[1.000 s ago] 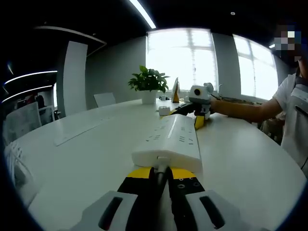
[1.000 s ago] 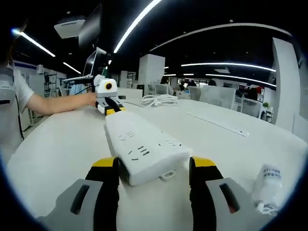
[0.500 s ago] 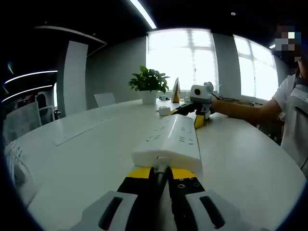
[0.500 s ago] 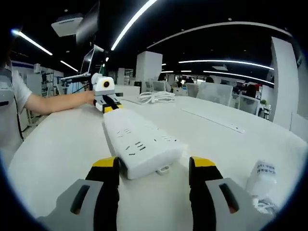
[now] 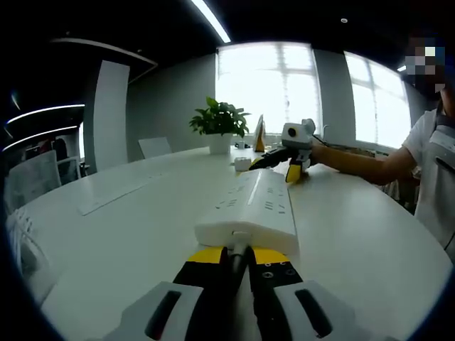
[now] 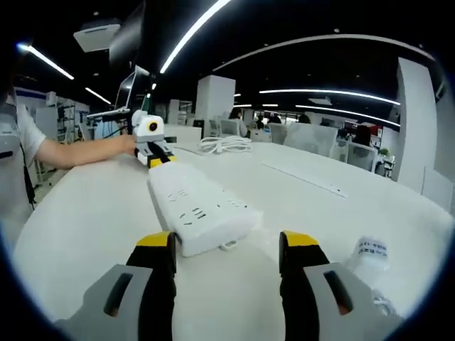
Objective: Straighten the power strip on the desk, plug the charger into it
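left gripper (image 5: 238,257) pinched shut against strip's near end | right gripper (image 6: 226,249) wide apart, empty | power strip (image 6: 195,209) flat mid-desk | charger (image 6: 370,257) off right | worry: I nudge it crooked reaching over

The right hand-held gripper (image 6: 226,249) has backed away from the power strip (image 6: 195,209).

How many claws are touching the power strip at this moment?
1. The left claw is shut at the near end of the power strip. The right claw is open, short of the strip's other end, not touching it.
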Demonstrator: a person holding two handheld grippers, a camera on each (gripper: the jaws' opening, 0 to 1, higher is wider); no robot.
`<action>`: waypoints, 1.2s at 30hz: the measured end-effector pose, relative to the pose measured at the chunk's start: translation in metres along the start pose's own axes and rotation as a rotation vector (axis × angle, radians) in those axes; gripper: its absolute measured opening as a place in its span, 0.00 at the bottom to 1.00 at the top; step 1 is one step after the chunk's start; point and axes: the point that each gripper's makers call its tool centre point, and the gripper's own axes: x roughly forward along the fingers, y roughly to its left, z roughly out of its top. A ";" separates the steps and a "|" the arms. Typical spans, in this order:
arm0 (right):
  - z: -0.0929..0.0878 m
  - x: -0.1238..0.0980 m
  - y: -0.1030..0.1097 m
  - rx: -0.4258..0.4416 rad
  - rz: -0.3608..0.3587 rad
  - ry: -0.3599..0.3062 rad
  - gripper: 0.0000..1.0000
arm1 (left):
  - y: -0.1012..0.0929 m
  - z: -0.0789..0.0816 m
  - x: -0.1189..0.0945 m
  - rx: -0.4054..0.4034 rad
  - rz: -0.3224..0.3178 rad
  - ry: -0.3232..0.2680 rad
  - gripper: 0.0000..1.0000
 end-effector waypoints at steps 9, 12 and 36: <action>0.011 -0.016 -0.022 -0.003 -0.088 -0.037 0.46 | 0.000 0.000 0.000 -0.001 0.001 0.000 0.15; 0.010 -0.016 -0.025 0.000 -0.102 -0.039 0.46 | -0.001 0.000 0.000 0.000 0.001 0.000 0.15; 0.031 -0.070 -0.122 0.073 -0.609 -0.160 0.45 | -0.002 0.000 0.000 0.000 0.001 0.001 0.15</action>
